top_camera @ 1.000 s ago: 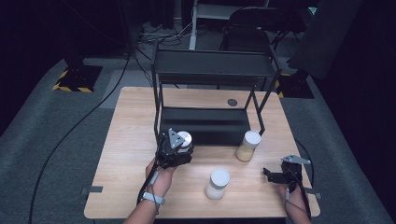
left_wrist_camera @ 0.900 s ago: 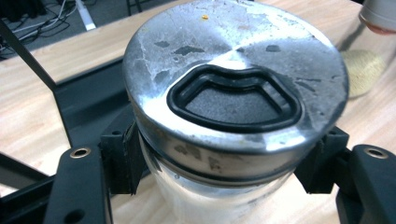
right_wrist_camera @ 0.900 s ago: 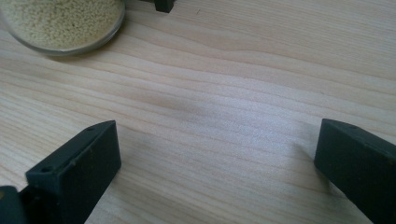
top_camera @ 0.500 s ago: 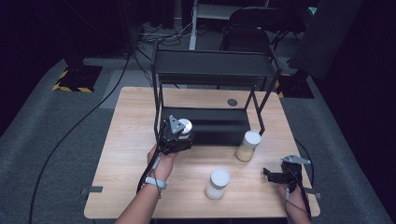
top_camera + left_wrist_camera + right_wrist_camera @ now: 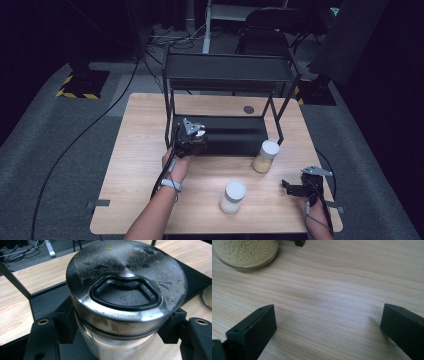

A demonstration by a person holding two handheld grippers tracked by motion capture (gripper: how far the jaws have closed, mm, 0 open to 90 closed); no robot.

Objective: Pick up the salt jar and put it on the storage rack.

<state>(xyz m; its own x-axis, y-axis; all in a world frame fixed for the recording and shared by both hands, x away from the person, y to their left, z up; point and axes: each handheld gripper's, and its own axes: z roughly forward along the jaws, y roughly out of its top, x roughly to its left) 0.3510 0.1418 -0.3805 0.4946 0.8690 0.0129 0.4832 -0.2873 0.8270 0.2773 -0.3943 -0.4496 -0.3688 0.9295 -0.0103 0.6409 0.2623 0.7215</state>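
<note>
Jar in my left hand-held gripper point(image 5: 192, 142), at the front edge of the rack's lower shelf.

Largest first: the wooden surface point(image 5: 135, 165) carries a black two-tier rack point(image 5: 227, 75), and I hold the jar point(image 5: 125, 290) upright just in front of its lower shelf point(image 5: 235, 137), jaws clamped on the glass body right under the metal lid point(image 5: 155, 267). It looks rigid, smooth and breakable, probably fairly heavy, so I judge the grip belongs low beneath the lid's rim, where the pads cannot slide upward. Two more jars stand on the surface: the grain-filled one point(image 5: 265, 156) and a white-lidded one point(image 5: 233, 196). My right hand-held gripper point(image 5: 292, 187) rests near the surface's right edge, jaws wide apart, holding nothing.
</note>
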